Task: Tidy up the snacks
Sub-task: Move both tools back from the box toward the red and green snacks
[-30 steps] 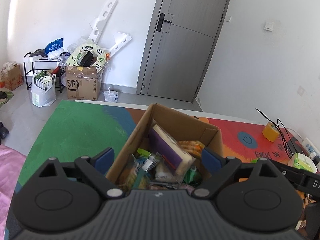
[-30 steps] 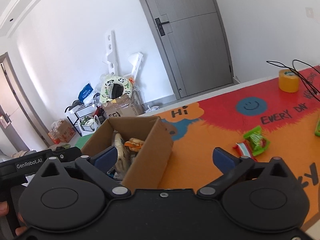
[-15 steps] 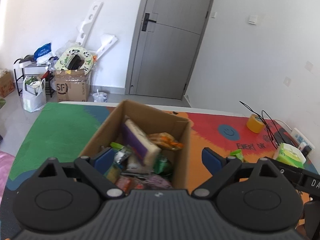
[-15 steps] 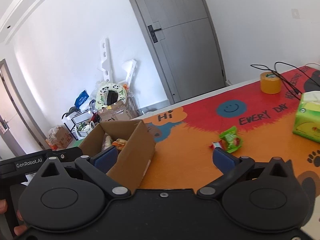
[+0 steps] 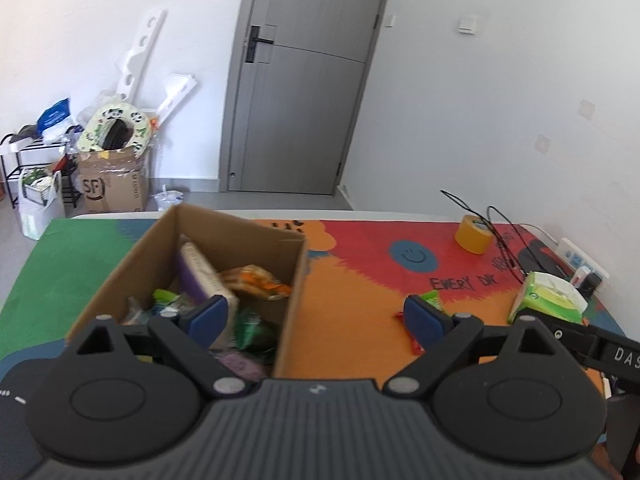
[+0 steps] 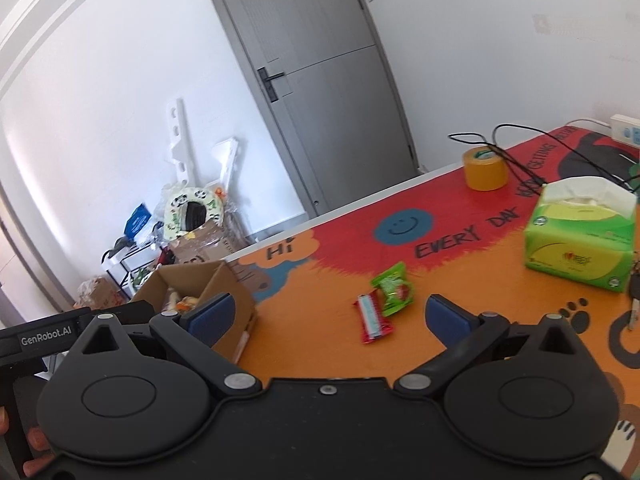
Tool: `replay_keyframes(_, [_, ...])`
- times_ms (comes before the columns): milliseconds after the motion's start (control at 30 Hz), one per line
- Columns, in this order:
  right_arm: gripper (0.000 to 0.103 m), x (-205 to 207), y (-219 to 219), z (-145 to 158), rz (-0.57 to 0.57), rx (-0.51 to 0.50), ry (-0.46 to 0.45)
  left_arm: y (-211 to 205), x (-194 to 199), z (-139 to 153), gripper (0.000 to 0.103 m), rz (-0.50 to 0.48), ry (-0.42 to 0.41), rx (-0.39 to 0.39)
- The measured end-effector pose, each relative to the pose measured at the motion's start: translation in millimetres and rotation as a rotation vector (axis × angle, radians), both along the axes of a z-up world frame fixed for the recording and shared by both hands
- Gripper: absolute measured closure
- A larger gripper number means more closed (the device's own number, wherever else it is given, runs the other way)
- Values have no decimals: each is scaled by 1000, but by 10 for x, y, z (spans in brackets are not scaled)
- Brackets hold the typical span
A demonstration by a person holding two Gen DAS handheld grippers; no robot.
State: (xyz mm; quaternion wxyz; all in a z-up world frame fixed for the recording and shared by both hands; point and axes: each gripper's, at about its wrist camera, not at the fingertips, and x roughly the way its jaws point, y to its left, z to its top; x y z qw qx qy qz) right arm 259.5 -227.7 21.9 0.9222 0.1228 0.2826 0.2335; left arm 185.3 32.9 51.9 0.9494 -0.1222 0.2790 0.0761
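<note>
Desk [image 6: 320,344] under colourful mat; grey door [image 5: 296,120] beyond both grippers' fingers [image 6: 208,314], which are spread apart, empty.

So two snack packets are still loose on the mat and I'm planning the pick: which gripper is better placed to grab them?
Right. The right gripper is open with the red packet and green packet lying just ahead between its fingers. The left gripper, also open, straddles the cardboard box's wall.
</note>
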Motion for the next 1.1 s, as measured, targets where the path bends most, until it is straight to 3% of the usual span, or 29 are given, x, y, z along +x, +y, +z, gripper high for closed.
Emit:
replay_keyframes(300, [0,147,-265,-63,-67,0,-1,-215,226,-13,9,-47,-22,-13])
replay_keyframes(433, [0,268,-401,-107,-76,65,38,-291,350,-24,10,-49,-20,-21])
replay_keyframes(600, [1,412,-432,-134,-83,62,48,-347,509,-42,13,-62,-14,-35])
replay_keyframes(700, [10,528,-410,-156,-81,50,66,-414,622,-85,21,-78,2,-38])
replay_keyframes(767, [16,599,-388,-176,-82,28,71,-453,713,-145,34,-84,22,-55])
replay_keyframes(1100, [39,967,-345,-424,-39,70,188,-666,1156,-473,53,-104,107,-86])
